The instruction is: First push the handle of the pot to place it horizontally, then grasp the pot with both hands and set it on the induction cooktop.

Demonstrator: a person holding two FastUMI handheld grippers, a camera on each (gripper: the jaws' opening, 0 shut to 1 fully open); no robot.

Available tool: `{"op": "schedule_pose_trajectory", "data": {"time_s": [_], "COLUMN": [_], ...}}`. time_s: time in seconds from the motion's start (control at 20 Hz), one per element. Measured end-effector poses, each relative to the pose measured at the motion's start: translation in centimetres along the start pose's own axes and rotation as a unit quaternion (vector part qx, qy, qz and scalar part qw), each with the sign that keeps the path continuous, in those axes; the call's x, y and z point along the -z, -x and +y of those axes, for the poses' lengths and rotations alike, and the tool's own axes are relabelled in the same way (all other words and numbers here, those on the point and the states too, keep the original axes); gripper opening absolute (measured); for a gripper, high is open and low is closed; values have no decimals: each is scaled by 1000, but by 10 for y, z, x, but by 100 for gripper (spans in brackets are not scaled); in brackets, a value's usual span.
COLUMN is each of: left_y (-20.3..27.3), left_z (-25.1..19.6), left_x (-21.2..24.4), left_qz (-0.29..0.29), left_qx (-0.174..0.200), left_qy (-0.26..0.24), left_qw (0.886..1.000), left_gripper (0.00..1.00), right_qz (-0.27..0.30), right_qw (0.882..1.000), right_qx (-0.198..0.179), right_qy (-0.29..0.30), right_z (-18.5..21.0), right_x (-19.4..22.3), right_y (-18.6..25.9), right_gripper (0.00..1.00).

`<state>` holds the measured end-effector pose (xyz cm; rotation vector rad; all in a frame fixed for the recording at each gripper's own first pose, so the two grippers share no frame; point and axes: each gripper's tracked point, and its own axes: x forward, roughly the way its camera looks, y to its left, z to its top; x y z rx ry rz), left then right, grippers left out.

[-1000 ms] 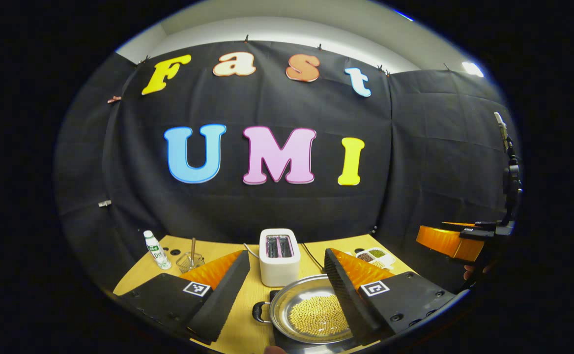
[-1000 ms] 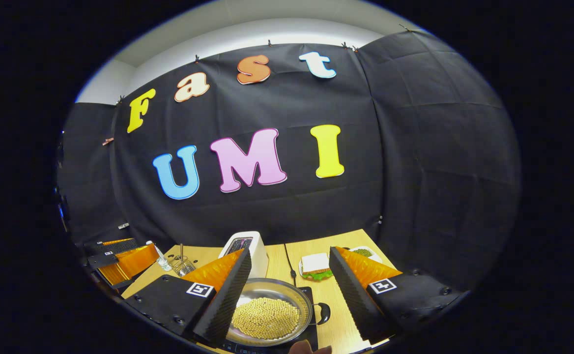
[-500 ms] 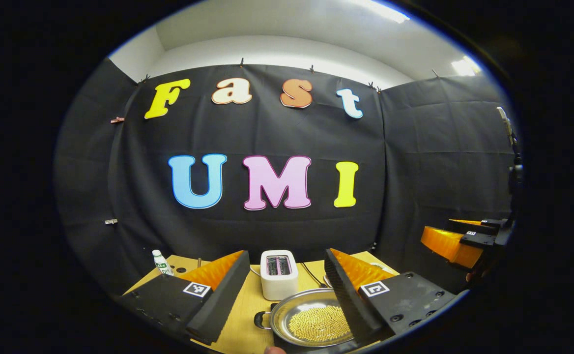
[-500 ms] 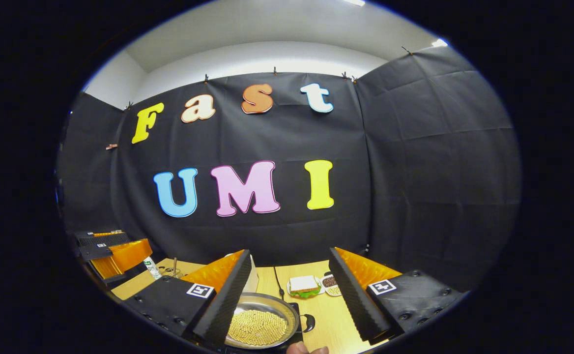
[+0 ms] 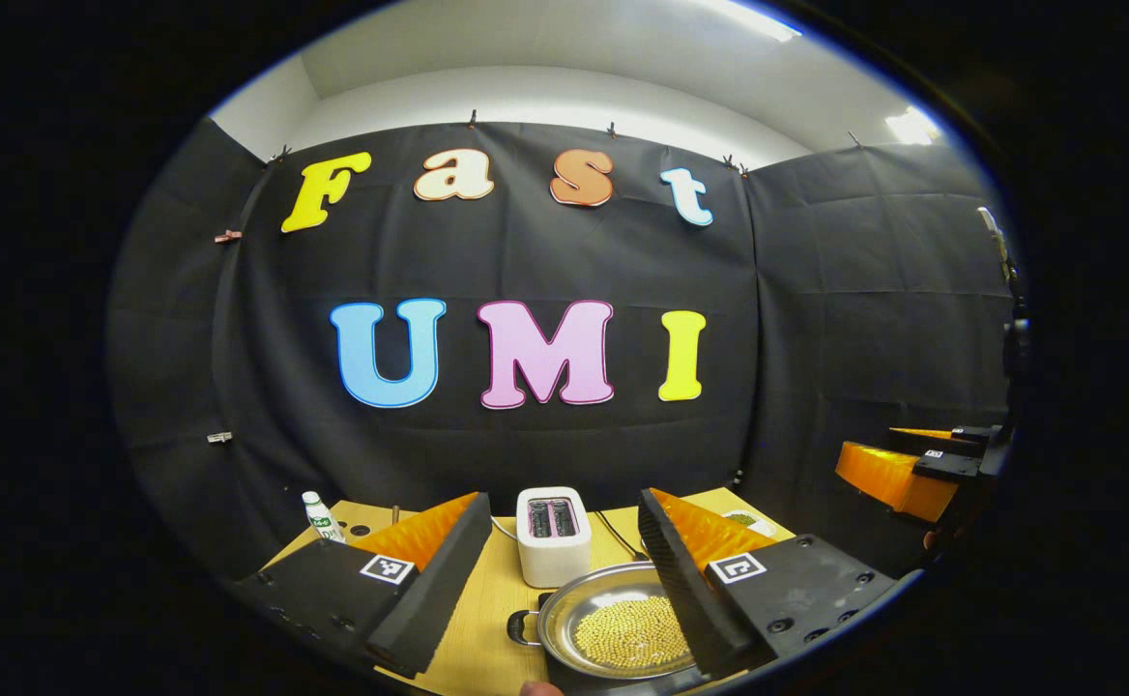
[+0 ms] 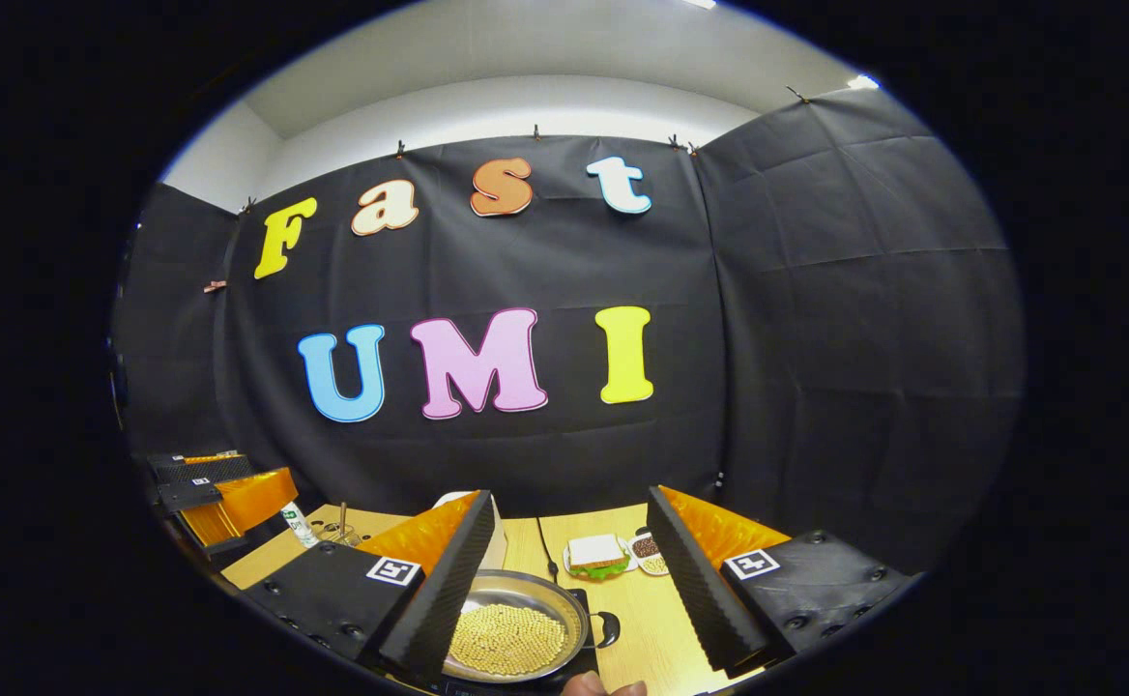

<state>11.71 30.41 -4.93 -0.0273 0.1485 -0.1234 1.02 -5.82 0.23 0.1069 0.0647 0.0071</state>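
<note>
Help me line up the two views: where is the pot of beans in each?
Left gripper view: pot at bottom centre, partly behind that tool's right-hand finger.
Right gripper view: pot at bottom, left of centre, beside that tool's left-hand finger.
Shared landmark: the white toaster just behind the pot.

— Where does the round steel pot of yellow beans sit?

— On the flat black induction cooktop, on the pale wooden table. Behind it stands the white two-slot toaster.

— And farther off?

— In the left gripper view, a small white bottle stands far left. In the right gripper view, a sandwich lies behind the pot, to its right.
</note>
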Motion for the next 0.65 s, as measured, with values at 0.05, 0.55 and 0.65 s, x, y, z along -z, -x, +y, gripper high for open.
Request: {"op": "schedule_pose_trajectory", "data": {"time_s": [0.05, 0.55, 0.65], "left_y": [1, 3, 3], "left_z": [-1, -2, -2], "left_x": [2, 5, 6], "left_qz": [1, 9, 11], "left_qx": [0, -2, -3], "left_qy": [-1, 6, 6], "left_qw": [1000, 1000, 1000], "left_gripper": [95, 95, 95], "right_qz": [1, 6, 4], "right_qw": [1000, 1000, 1000], "right_qx": [2, 2, 3], "right_qy": [0, 2, -2], "right_z": [-1, -5, -5], "right_x": [1, 6, 6], "right_y": [0, 2, 2], "right_gripper": [98, 98, 98]}}
